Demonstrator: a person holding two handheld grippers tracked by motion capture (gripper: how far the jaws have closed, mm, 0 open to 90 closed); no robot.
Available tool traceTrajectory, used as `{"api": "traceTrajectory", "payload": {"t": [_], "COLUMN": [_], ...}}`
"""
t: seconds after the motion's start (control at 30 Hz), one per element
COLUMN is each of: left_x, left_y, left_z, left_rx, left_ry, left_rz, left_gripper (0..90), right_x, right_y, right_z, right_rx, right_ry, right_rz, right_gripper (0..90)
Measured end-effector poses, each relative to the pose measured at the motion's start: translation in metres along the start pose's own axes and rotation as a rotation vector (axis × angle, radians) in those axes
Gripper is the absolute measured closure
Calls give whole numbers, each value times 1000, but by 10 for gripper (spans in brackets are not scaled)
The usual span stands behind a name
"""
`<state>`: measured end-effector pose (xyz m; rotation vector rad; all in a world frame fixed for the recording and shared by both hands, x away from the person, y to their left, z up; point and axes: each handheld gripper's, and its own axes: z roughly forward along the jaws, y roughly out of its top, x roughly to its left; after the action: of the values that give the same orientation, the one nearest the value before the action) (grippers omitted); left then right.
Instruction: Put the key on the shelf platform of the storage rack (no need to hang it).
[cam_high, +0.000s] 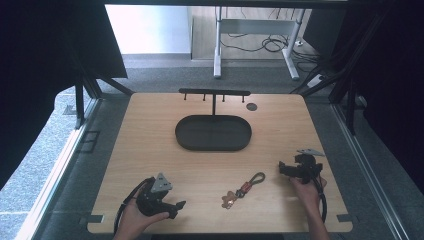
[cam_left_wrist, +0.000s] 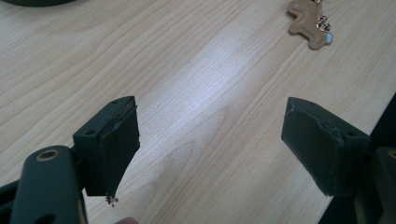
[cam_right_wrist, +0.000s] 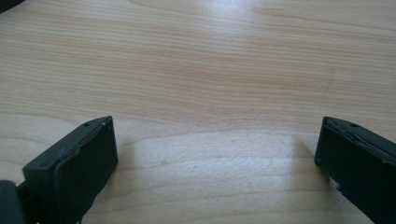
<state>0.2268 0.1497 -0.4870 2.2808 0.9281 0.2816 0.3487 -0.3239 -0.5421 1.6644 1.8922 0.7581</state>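
– What is the pale wooden table top (cam_high: 150, 150) like?
– Smooth light wood with fine grain and a soft sheen.
– And the black oval tray (cam_high: 213, 133)?
– Matt black.
– The tan bear-shaped keyring charm (cam_left_wrist: 308, 25)?
– It looks like soft felt or leather; its brown cord loop (cam_high: 257, 177) looks woven.

- Bare surface (cam_high: 150, 150) lies open along the left edge and across the middle.
- A keychain (cam_high: 244, 189) lies near the front edge, between the two grippers.
- A black oval tray (cam_high: 213, 133) and a hook rack (cam_high: 214, 93) block the middle of the far edge.
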Motion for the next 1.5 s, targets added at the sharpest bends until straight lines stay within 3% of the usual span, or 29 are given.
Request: {"api": "traceTrajectory", "payload": {"t": [0.13,0.17,0.43,0.47,0.5,0.53,0.57,0.67,0.7,0.77,0.83,0.87,0.9,0.93,1.0,1.5], "left_x": [-1,-1,-6,-6,-6,-5,-5,-4,-3,-2,-2,-1,-1,-1,-1,3], "left_y": [0,0,-2,-2,-2,-1,-1,-1,-1,0,0,0,0,0,0,-2], "left_z": [-1,-1,-9,-13,-13,-16,-16,-17,-17,-18,-17,-16,-16,-15,-12,-10], "left_rx": [-4,-8,-30,-44,-44,-51,-51,-53,-55,-60,-60,-58,-58,-57,-48,-34], "left_ry": [-2,-1,-3,-4,-4,-2,-2,2,2,2,2,4,4,2,0,2], "left_rz": [-1,1,20,22,22,24,24,24,22,21,20,21,21,20,19,13], "left_gripper": [198,198,198,198,198,198,198,198,198,198,198,198,198,198,199,199], "right_x": [4,5,8,8,8,7,7,4,6,12,16,28,28,38,46,75], "right_y": [-7,-9,-18,-23,-23,-28,-28,-32,-34,-36,-36,-35,-35,-33,-29,-12], "right_z": [-9,-15,-35,-44,-44,-53,-53,-63,-69,-73,-73,-73,-73,-71,-68,-42], "right_rx": [-3,13,9,0,0,-2,-2,0,2,15,27,40,40,49,57,103], "right_ry": [14,20,49,91,91,136,136,218,253,303,326,344,344,359,373,401], "right_rz": [-13,-22,-82,-95,-95,-112,-112,-129,-151,-187,-206,-246,-246,-282,-307,-355], "right_gripper": [40,127,319,453,453,578,578,727,808,856,873,900,900,900,900,900]}}
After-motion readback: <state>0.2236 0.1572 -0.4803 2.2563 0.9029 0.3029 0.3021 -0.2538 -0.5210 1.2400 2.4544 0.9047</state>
